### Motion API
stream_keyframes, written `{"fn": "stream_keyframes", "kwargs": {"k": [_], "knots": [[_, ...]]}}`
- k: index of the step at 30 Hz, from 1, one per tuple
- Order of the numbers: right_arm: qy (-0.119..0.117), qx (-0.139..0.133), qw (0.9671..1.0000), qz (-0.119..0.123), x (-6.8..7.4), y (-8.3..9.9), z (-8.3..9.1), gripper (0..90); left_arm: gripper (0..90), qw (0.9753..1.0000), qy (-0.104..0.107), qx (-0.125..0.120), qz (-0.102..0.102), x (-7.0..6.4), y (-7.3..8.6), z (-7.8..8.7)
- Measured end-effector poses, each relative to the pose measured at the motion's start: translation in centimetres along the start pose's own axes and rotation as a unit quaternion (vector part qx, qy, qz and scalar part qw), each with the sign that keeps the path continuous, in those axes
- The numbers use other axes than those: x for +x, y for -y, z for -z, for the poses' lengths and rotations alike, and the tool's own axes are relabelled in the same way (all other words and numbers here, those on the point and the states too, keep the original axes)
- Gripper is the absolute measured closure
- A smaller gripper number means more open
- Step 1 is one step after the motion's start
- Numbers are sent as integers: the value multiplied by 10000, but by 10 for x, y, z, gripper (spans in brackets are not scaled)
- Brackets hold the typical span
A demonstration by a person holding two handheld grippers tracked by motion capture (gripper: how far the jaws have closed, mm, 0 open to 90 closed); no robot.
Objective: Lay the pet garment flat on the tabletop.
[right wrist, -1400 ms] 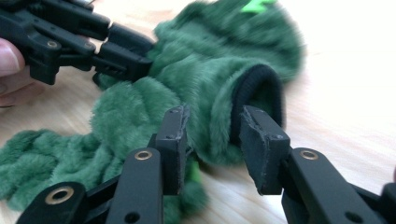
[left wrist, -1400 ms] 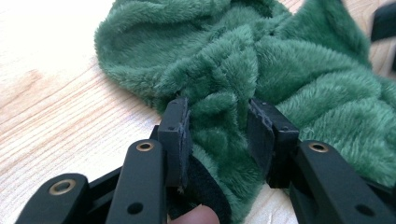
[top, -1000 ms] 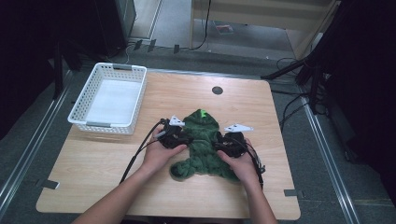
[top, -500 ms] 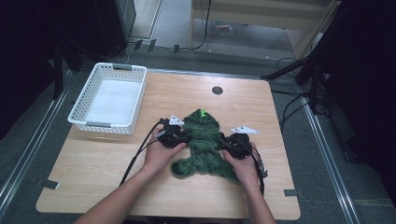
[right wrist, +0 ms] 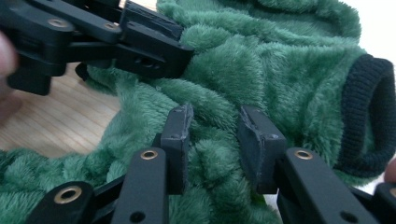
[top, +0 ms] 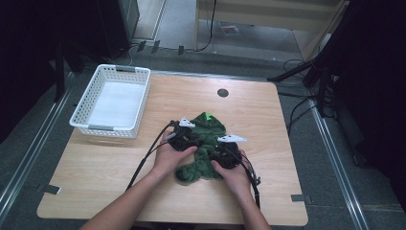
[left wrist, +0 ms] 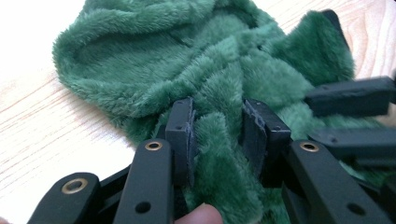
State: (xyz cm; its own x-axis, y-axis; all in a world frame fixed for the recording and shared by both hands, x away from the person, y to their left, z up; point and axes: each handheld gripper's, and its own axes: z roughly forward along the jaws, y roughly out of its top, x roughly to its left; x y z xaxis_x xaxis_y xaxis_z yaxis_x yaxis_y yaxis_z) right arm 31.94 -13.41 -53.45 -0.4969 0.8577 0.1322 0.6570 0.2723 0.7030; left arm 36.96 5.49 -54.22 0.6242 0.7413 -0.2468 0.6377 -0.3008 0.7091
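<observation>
A dark green fleece garment (top: 207, 125) with a bright green tag lies bunched at the middle of the wooden table (top: 110, 165). My left gripper (top: 184, 140) sits on its left side, and in the left gripper view (left wrist: 217, 135) the jaws pinch a raised fold of the fleece (left wrist: 154, 60). My right gripper (top: 225, 154) rests on the lower right part, close to the left one. In the right gripper view (right wrist: 212, 135) its jaws also squeeze a ridge of fleece (right wrist: 261, 60), beside a black ribbed cuff (right wrist: 369, 116).
A white plastic basket (top: 115, 68) stands at the table's far left. A round black grommet (top: 222, 92) sits near the far edge. Black cables (top: 146, 160) trail from both grippers toward the near edge. Dark equipment and floor cables surround the table.
My right gripper has moved left and nearer, toward the left gripper, and the garment has bunched up narrower between them. The left gripper has barely shifted.
</observation>
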Motion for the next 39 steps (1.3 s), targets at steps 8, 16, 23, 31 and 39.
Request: {"fn": "stream_keyframes", "kwargs": {"k": [8, 16, 23, 31, 39], "knots": [[-6, -440, 9984, 344, 27, 4, 15, 592, 732, 10000, 1, -24, -23, 4, -2, -4], [57, -189, 9993, 329, 38, 19, 3, 616, 723, 10000, 68, -42, 35, 0, 2, -3], [34, -415, 9990, 181, 29, 3, 19, 580, 670, 9977, 339, -454, 382, 13, 0, 13], [113, -30, 9999, -58, 4, 11, 5, 567, 689, 9989, 305, -177, 317, 13, 2, 3], [157, -276, 9993, -215, 7, 14, -2, 585, 779, 9998, -1, -52, 198, 8, -1, -3]]}}
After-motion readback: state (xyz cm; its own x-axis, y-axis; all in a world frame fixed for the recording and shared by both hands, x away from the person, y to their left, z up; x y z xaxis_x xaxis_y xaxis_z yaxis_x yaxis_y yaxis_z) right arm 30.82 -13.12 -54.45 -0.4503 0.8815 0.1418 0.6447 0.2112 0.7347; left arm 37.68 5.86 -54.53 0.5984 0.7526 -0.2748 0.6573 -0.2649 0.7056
